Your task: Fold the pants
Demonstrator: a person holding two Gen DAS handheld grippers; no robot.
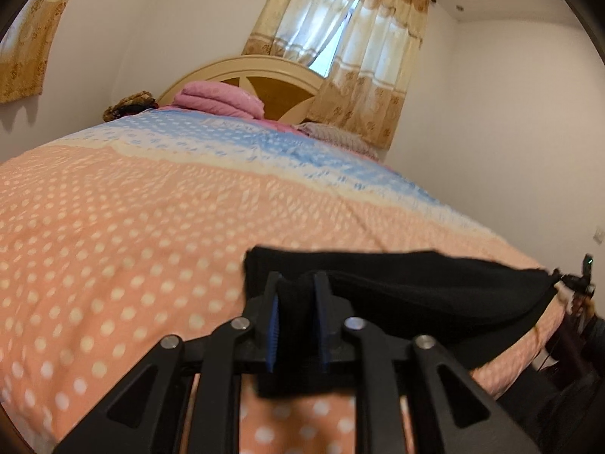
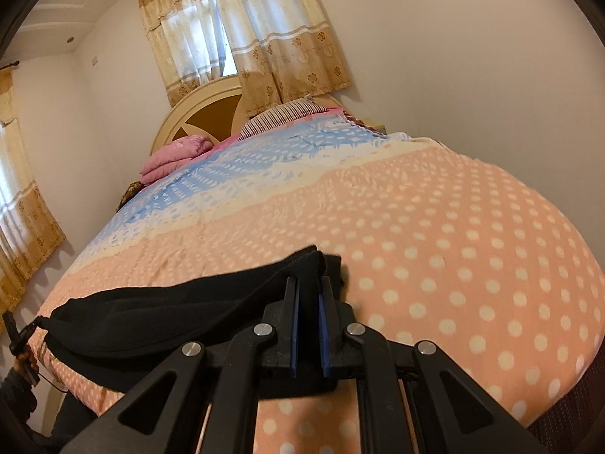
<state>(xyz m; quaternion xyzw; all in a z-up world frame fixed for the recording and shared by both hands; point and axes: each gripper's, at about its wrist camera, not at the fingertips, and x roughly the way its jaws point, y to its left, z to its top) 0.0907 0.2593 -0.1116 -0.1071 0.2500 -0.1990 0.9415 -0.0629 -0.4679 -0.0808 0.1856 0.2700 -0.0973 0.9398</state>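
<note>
Black pants [image 1: 416, 283] hang stretched between my two grippers, just above the near end of the bed. My left gripper [image 1: 297, 283] is shut on one end of the black cloth, which fills the gap between its blue pads. In the right wrist view the pants [image 2: 170, 310] run off to the left, and my right gripper [image 2: 310, 283] is shut on their other end. The far tip of each gripper shows small at the edge of the other's view. The lower part of the pants hangs out of sight.
The bed has an orange bedspread with white dots [image 1: 132, 246], turning blue toward the headboard [image 1: 264, 75]. A folded pink blanket [image 1: 219, 100] and a striped pillow [image 2: 283, 115] lie at its head. A curtained window [image 2: 227, 38] is behind. The bed's right edge [image 2: 567, 397] drops off.
</note>
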